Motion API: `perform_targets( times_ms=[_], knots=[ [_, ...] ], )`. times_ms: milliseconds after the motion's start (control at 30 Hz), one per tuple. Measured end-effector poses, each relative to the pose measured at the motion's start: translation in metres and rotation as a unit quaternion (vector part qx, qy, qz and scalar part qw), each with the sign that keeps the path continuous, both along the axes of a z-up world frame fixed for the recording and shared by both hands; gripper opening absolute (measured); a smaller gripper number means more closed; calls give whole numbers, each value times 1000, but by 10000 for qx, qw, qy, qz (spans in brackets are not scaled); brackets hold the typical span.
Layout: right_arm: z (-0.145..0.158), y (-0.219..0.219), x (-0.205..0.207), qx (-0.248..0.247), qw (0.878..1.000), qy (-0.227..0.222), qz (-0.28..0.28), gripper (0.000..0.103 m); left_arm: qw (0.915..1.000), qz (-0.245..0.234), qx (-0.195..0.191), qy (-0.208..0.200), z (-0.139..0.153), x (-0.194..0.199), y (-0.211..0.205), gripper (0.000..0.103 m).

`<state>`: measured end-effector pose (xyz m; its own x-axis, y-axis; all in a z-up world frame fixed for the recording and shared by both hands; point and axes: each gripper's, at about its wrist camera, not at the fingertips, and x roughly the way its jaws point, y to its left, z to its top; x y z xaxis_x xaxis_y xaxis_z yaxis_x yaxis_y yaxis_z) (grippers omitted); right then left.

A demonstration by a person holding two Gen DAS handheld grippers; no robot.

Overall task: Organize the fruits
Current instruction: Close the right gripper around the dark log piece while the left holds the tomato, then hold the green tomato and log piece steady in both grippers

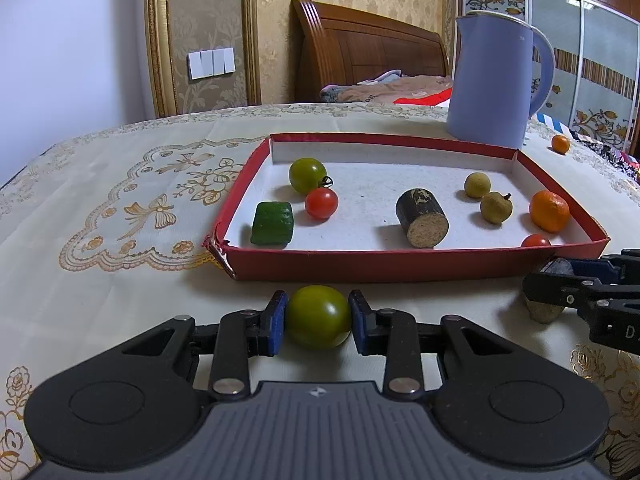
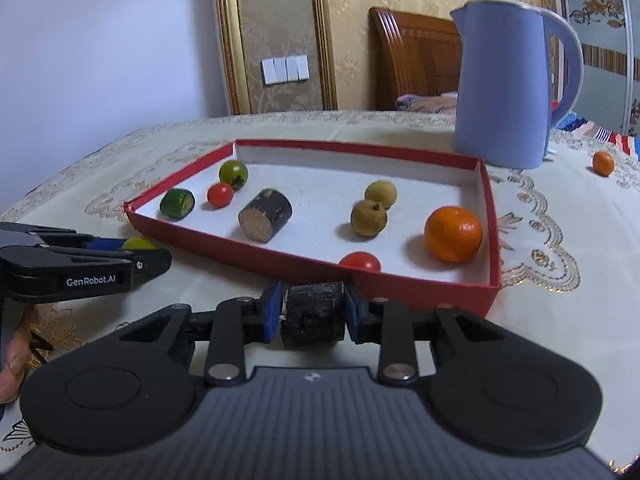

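Your left gripper [image 1: 318, 317] pinches a green tomato [image 1: 318, 317] low before the red tray [image 1: 420, 266] front wall. Your right gripper [image 2: 313, 312], level, clamps a dark sugarcane piece [image 2: 313, 312] beside that wall's corner.

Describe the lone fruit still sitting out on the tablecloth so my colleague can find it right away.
Start at the tall blue kettle behind the red tray. Look just right of the kettle's base, outside the tray: a small orange citrus fruit sits alone on the embroidered tablecloth. Unlike the bigger mandarin inside the tray, it has no neighbours.
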<state>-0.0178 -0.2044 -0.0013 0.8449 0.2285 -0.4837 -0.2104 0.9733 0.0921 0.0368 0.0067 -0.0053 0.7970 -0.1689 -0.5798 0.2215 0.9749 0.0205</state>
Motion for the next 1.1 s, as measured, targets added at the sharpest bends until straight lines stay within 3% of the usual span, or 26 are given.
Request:
perform_targets(
  times_ms=[167,233,333,500,1000,1100],
  knots=[
    [-1,0,2,37,9999,76,73,33,10000,-2,-3,2,0,0,0,32],
    [-1,1,2,39,9999,77,106,49,10000,-1,3,0,0,0,-1,32],
    [0,3,1,-27,9999,54,143,61,10000,-2,-12,5,0,0,0,32],
    [-1,13,4,-393,9989,147,200,61,10000,-2,1,2,0,0,-1,32],
    [-1,6,2,-200,9997,103,136,59,10000,0,4,2,0,0,0,33],
    [-1,5,2,-205,9997,98,69,51,10000,3,11,2,0,0,-1,33]
  ],
)
